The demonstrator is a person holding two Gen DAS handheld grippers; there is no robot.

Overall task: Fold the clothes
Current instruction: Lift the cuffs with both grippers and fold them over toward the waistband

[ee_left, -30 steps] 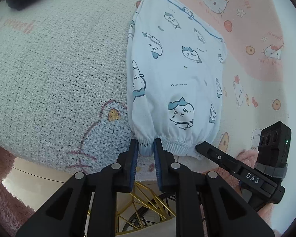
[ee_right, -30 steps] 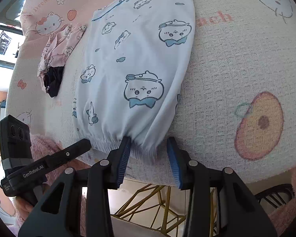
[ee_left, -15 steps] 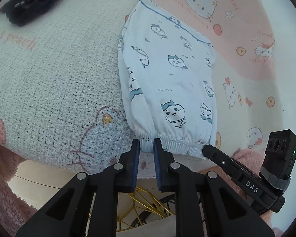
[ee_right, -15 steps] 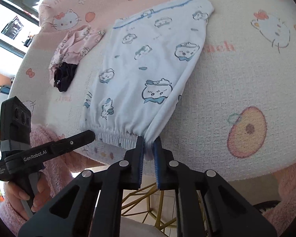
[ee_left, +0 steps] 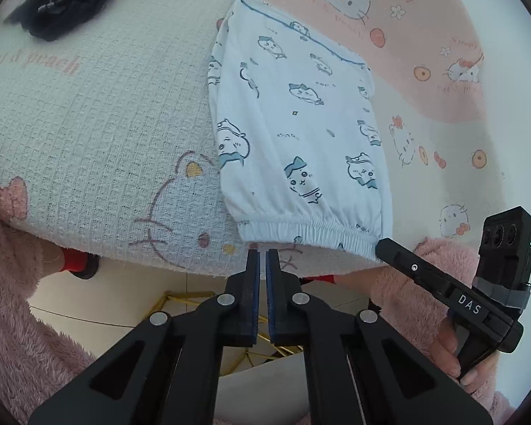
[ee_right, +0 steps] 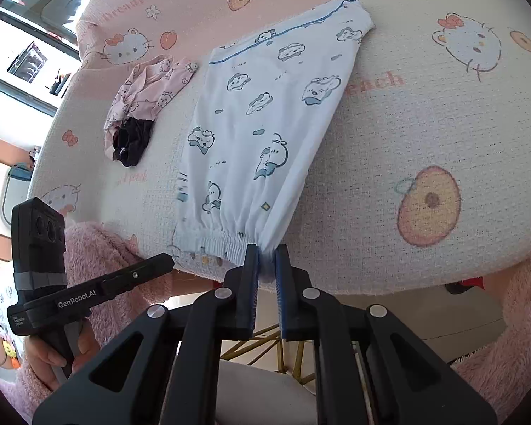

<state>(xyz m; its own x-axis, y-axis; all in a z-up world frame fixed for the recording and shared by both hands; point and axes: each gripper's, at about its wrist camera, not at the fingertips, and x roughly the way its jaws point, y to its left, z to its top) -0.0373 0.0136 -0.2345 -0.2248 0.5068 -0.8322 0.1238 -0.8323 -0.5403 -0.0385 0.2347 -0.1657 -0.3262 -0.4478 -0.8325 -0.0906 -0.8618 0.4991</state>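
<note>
Light, limp cartoon-print pyjama bottoms [ee_left: 301, 134], flat on the cloth-covered tabletop [ee_left: 88, 124], elastic waistband [ee_left: 308, 233] at the near edge. Right tongs [ee_right: 265, 251] clamped on one gathered waistband corner. Left tongs [ee_left: 262, 253] just closed together at the other; hem between them uncertain. Best lifted by both corners.

surface: table under a waffle-knit cloth [ee_left: 88, 113], cream and pink, cat and peach prints
on cloth, centre: light-blue cartoon-print shorts [ee_left: 301, 134], flat, elastic waistband at the near edge
on cloth, far side: pink printed garment [ee_right: 148, 88], bunched
touching the pink one: black garment [ee_right: 131, 141], crumpled
spacing: both apart from shorts
</note>
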